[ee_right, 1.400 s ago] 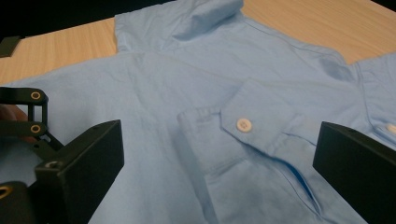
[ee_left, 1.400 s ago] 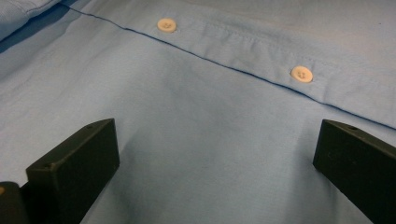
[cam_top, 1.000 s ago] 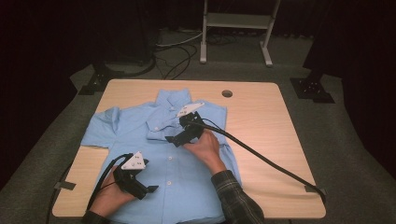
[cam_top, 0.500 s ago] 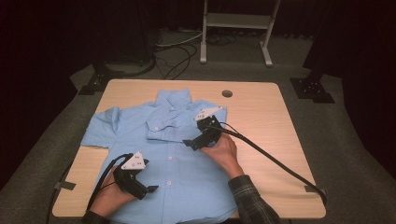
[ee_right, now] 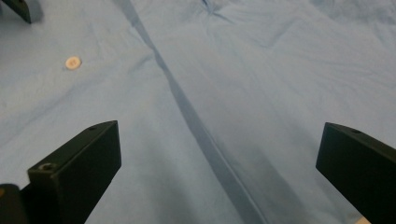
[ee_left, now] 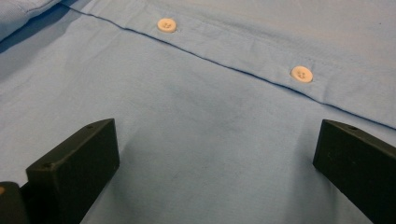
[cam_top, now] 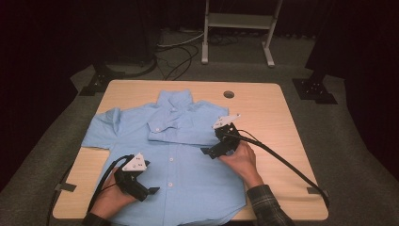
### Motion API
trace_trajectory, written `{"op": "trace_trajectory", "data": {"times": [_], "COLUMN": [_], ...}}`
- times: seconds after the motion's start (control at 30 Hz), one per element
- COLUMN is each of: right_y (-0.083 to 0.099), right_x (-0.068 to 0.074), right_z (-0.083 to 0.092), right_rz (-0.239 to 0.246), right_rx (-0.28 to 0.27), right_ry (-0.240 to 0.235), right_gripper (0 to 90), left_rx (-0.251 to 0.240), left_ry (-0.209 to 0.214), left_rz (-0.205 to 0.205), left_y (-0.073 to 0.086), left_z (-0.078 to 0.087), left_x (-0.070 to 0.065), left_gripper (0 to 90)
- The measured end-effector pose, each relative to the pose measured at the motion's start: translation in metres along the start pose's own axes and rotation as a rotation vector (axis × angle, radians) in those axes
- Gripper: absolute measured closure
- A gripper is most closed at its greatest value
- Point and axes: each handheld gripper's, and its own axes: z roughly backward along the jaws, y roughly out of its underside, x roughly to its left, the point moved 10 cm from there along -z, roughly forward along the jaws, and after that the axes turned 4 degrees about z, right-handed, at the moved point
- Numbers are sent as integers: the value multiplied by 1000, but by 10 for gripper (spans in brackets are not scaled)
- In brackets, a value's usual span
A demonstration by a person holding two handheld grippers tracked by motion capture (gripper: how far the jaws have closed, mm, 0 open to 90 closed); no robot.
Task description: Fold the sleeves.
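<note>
Blue shirt (cam_top: 188, 155) lies flat, front up, across the wooden table (cam_top: 277, 122), one sleeve folded over the chest. My left gripper (cam_top: 141, 188) sits on the lower front, jaws wide, nothing between them (button placket (ee_left: 299, 74) just ahead). My right gripper (cam_top: 214, 149) rests at the shirt's right side, jaws wide too, empty.

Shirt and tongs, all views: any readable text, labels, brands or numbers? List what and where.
No readable text anywhere.
Shirt: plain blue, no label or print in view; buttons unmarked.
Grey plates on the left tongs and right tongs: small dark dots, too small to read as characters.
Table: bare wood, no markings.
</note>
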Motion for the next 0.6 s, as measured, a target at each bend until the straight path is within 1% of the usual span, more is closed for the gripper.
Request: {"op": "trace_trajectory", "data": {"times": [0.03,0.07,0.1,0.2,0.23,0.3,0.37,0.47,0.5,0.6], "right_y": [5,5,10,22,25,29,35,40,45,51], "right_x": [2,2,3,6,7,7,5,5,5,3], "right_z": [1,1,1,0,0,3,4,6,6,6], "right_rz": [-5,-5,-5,20,21,5,0,-15,-14,-10], "right_rx": [-6,-6,4,64,63,52,65,59,72,90], "right_ry": [-17,-17,-19,-4,-7,-17,-9,-21,-16,-8], "right_gripper": [0,0,0,0,0,0,0,0,0,0], "left_rx": [0,0,0,0,0,0,0,0,0,0], "left_ry": [0,0,0,0,0,0,0,0,0,0], "left_rz": [0,0,0,0,0,0,0,0,0,0], "left_y": [0,0,0,0,0,0,0,0,0,0], "left_z": [0,0,0,0,0,0,0,0,0,0], "left_x": [0,0,0,0,0,0,0,0,0,0], "left_gripper": [0,0,0,0,0,0,0,0,0,0]}}
